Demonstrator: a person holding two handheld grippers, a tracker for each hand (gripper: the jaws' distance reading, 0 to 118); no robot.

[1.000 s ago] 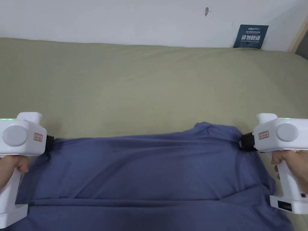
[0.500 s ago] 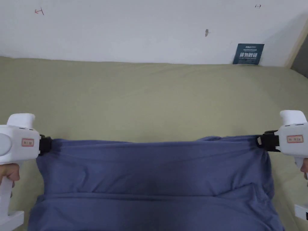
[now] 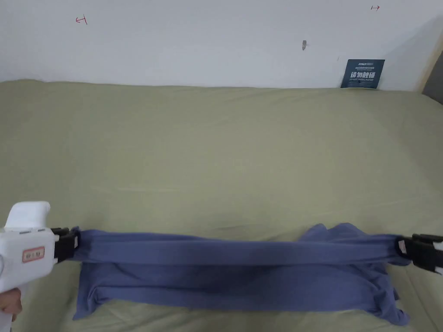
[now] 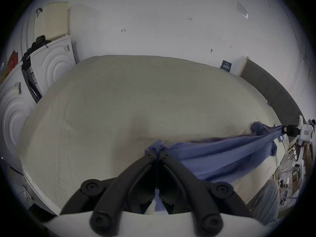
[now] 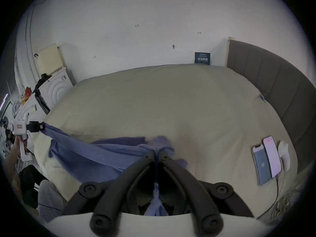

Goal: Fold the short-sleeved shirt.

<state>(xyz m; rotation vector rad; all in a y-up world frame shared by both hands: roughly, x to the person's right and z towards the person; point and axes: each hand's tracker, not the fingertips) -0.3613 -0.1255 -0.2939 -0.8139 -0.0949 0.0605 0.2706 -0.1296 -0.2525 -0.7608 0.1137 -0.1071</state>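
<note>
A wide bed [image 3: 225,142] covered in an olive-green sheet is stretching across the head view, running back to a white wall [image 3: 194,39]. A small dark blue sign [image 3: 362,74] is leaning against that wall at the bed's far right edge. A grey padded headboard [image 5: 273,90] is standing along the bed's right side. Two phones [image 5: 266,158] are lying side by side on the sheet near the headboard, screens up, with a white object [image 5: 284,157] just beside them. White appliances [image 4: 51,66] are standing beyond the bed's left side, a pale perforated panel [image 4: 51,20] leaning above them.
</note>
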